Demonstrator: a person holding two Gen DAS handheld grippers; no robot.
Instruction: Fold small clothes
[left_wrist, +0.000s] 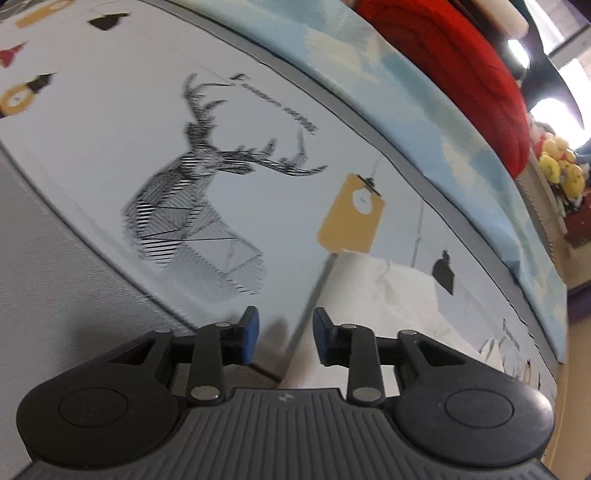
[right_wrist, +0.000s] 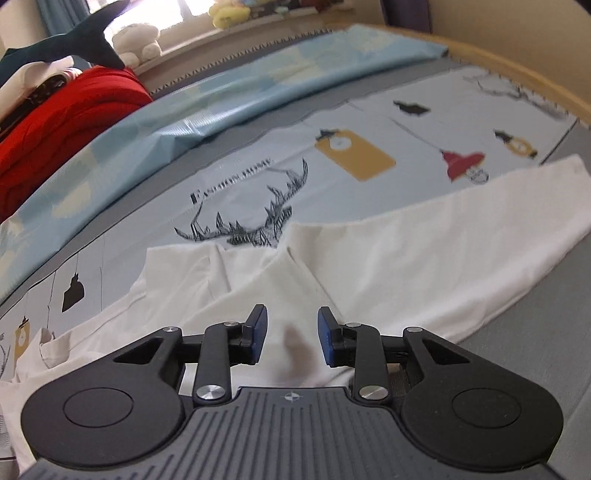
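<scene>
Daylight pours in from the window (right_wrist: 192, 7), totally blown out. Left view is motion-smeared, deer print (left_wrist: 199, 177) jagged. Heavy fisheye bending at edges, soft shadows under the fingers.

In the right wrist view a garment (right_wrist: 369, 258) lies spread on the printed sheet (right_wrist: 258, 177), with the right gripper (right_wrist: 291, 341) above its near part and one sleeve running off to the right. Behind the garment a folded quilt (right_wrist: 184, 122) lies along the sheet's far edge, a blanket (right_wrist: 55, 133) beyond it at far left. In the left wrist view the left gripper (left_wrist: 284, 339) hangs over the garment's left edge.
</scene>
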